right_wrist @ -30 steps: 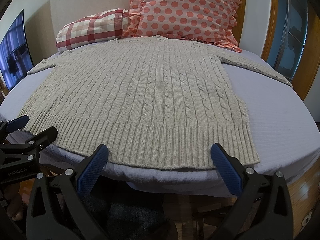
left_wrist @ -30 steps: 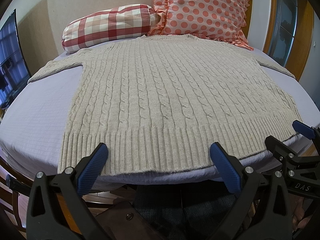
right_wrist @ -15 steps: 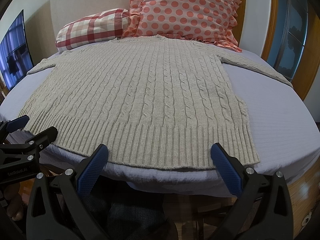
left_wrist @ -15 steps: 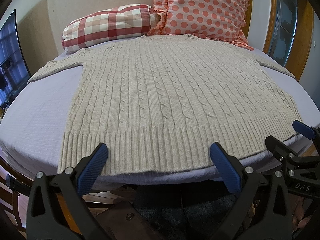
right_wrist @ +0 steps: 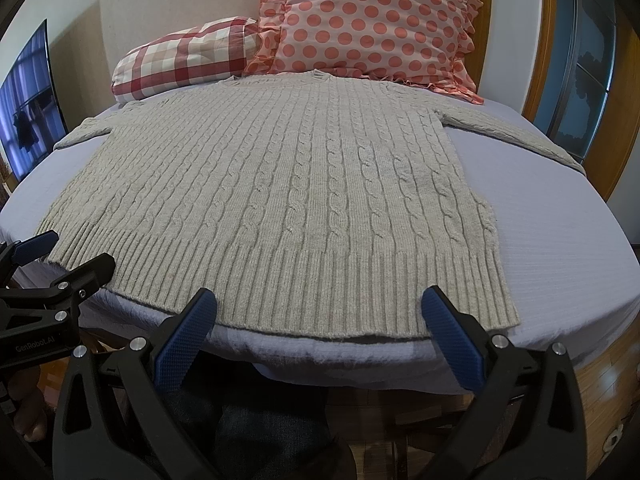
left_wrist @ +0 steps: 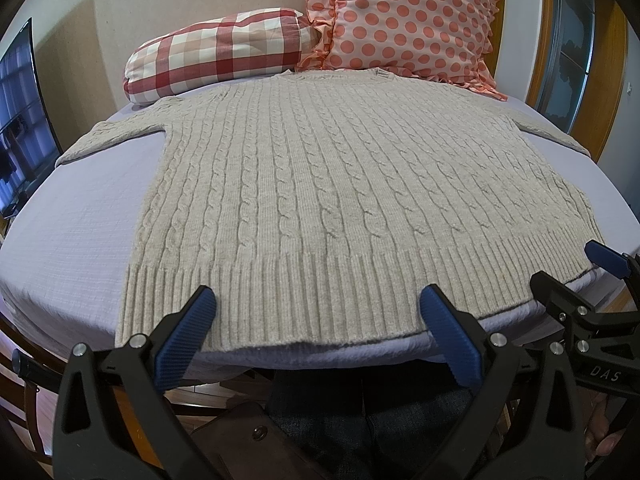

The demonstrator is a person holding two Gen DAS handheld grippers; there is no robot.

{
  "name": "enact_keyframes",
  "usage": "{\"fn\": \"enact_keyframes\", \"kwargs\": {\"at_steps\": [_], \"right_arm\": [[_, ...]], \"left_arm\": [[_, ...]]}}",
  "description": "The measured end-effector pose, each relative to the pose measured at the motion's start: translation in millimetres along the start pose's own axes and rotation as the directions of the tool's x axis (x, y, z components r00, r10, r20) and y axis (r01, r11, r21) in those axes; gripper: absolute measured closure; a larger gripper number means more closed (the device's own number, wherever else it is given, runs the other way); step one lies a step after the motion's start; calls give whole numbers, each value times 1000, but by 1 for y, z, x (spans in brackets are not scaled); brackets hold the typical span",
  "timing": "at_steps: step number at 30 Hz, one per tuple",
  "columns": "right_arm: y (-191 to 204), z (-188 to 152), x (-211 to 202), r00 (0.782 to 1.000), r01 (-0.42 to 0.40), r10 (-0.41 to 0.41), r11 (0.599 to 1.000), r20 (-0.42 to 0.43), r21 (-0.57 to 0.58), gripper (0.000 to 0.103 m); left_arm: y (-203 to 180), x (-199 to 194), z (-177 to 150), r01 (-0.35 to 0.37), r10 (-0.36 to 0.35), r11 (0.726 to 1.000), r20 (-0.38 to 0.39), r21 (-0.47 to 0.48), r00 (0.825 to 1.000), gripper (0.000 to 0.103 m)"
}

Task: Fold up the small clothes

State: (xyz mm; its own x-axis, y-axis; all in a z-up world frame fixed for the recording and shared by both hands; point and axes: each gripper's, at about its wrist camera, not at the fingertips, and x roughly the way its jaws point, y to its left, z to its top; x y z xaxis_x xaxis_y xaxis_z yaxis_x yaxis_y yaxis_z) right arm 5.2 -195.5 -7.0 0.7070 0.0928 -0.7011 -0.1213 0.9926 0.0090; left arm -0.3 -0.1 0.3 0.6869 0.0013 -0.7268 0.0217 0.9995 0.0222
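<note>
The far cuff of the sweater's [left_wrist: 340, 184] left sleeve [left_wrist: 104, 136] drops over the edge of the bed [left_wrist: 72, 240] and cannot be seen from my left wrist view; the right sleeve [right_wrist: 516, 132] likewise runs off the bed edge in my right wrist view. The neckline is partly masked where it meets the polka-dot pillow [left_wrist: 408, 16]. The top of that pillow is cut by the frame edge. The checked pillow [left_wrist: 216, 56] hides its far end behind it. The screen [left_wrist: 20, 120] at left is cropped; its content is too dim to read. My right tongs [left_wrist: 576, 272] are cut off at the frame edge in the left view. Lettering on my left tongs [right_wrist: 68, 256] is barely legible.
</note>
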Motion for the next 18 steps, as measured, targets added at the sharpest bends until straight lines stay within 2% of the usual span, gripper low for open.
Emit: {"fn": "enact_keyframes", "kwargs": {"at_steps": [12,15,18], "right_arm": [[0,1,-1,1000,-6,6,1000,-1,-4,1],[-5,5,1,999,-47,47,999,4,-23,1],[-30,21,1,992,-130,130,990,7,47,1]], "left_arm": [[0,0,0,1,-1,1000,1,2,1000,2],[1,0,1,11,-11,1000,-3,16,1000,2],[7,-7,10,48,-48,999,-16,22,999,2]]}}
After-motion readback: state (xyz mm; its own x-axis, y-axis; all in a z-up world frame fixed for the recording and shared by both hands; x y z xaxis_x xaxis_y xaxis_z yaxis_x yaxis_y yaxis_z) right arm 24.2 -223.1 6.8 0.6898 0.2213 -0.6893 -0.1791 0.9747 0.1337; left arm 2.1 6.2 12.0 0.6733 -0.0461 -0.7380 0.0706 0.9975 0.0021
